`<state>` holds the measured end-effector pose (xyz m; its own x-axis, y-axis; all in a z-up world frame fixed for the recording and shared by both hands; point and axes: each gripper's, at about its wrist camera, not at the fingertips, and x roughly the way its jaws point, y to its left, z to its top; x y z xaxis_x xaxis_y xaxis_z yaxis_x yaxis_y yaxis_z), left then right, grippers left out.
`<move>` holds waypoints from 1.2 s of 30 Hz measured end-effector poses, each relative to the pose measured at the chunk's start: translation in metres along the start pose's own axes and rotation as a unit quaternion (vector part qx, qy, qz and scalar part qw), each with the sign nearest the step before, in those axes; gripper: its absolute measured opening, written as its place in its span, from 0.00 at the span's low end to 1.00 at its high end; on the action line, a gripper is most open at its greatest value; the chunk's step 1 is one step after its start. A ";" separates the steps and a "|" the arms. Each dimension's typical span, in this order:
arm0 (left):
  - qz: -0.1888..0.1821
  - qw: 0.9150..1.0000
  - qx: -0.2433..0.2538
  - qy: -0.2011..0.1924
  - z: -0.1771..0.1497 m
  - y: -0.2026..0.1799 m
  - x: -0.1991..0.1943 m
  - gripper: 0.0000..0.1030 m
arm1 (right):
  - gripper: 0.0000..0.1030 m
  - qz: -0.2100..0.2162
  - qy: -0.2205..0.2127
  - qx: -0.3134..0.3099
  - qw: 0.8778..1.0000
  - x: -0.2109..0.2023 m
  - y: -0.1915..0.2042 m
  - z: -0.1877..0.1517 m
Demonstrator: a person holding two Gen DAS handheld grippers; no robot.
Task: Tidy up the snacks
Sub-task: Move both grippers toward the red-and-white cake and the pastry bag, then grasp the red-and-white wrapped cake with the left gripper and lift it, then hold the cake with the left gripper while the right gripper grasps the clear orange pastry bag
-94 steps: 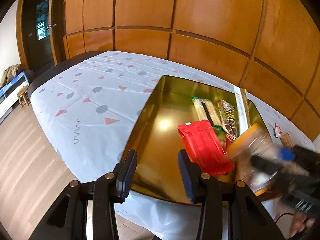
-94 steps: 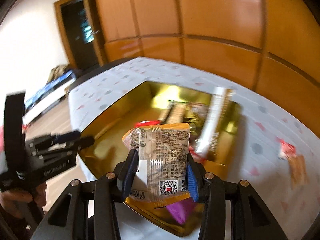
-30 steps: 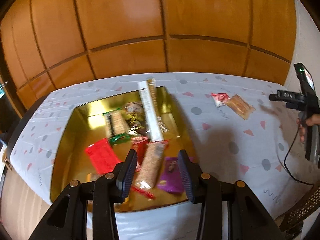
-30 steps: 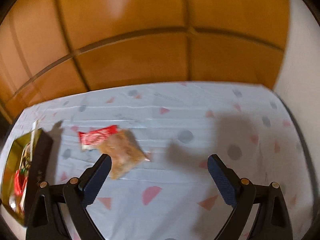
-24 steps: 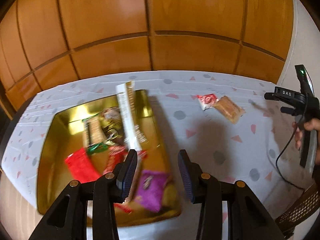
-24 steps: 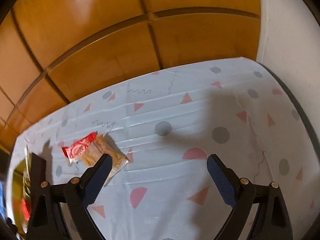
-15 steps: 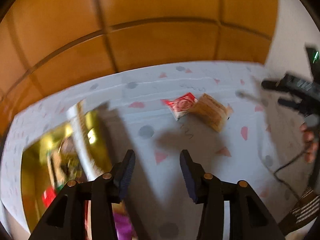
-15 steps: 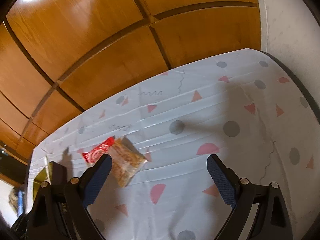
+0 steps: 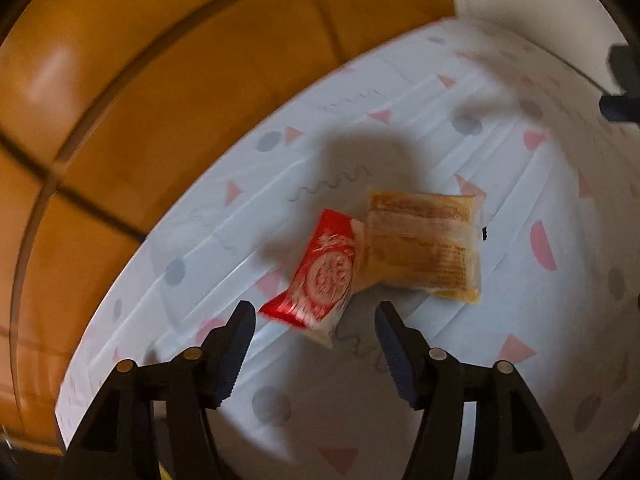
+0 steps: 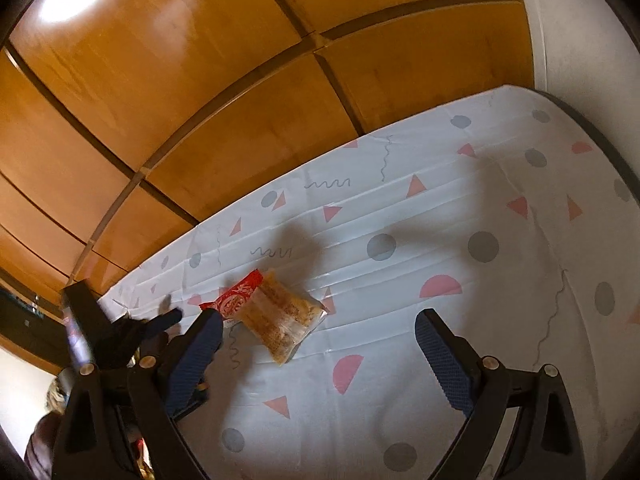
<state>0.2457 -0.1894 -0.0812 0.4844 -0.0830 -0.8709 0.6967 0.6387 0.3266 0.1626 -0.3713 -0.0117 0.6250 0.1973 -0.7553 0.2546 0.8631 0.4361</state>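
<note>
A red snack packet (image 9: 318, 278) and a yellow-orange snack packet (image 9: 424, 246) lie side by side, overlapping, on the patterned white tablecloth (image 9: 500, 184). My left gripper (image 9: 312, 326) is open and empty, its fingers just short of the red packet on either side. My right gripper (image 10: 316, 344) is open wide and empty, farther back. In the right wrist view the red packet (image 10: 234, 298) and the yellow packet (image 10: 280, 316) lie left of centre, with the left gripper (image 10: 156, 324) close by them. The gold tray is out of view.
Wood wall panels (image 10: 200, 100) run behind the table's far edge. A white wall (image 10: 580, 32) stands at the right end. The tablecloth (image 10: 440, 240) has grey dots and pink triangles. The right gripper's tip (image 9: 620, 92) shows at the right edge of the left wrist view.
My left gripper has swung right from over the gold tray, moved in on the two packets and opened wider. My right gripper stays open and has shifted a little.
</note>
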 end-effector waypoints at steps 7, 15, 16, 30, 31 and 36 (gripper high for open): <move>-0.014 0.999 0.044 0.010 0.016 -0.002 0.031 0.67 | 0.95 0.011 0.017 -0.004 1.000 0.004 0.003 -0.003; -0.079 0.994 -0.079 0.015 -0.002 0.011 0.024 0.33 | 0.95 0.001 0.018 0.009 1.000 0.007 -0.004 -0.003; -0.087 0.991 -0.098 0.018 -0.007 0.011 0.020 0.33 | 0.95 -0.002 0.016 0.010 1.000 0.007 -0.004 -0.003; -0.081 0.974 -0.210 0.003 -0.098 -0.074 -0.053 0.33 | 0.95 -0.012 0.023 -0.007 1.000 0.013 -0.002 -0.004; -0.075 0.975 -0.207 -0.003 -0.108 -0.085 -0.055 0.33 | 0.95 -0.011 0.026 -0.009 1.000 0.014 -0.002 -0.005; -0.051 0.976 -0.205 -0.052 -0.124 -0.101 -0.061 0.32 | 0.95 -0.020 0.050 -0.040 0.998 0.028 0.006 -0.013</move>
<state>0.0800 -0.1541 -0.1067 0.4902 -0.2254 -0.8420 0.4840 0.8738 0.0478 0.1717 -0.3544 -0.0365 0.5376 0.2045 -0.8180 0.2147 0.9050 0.3673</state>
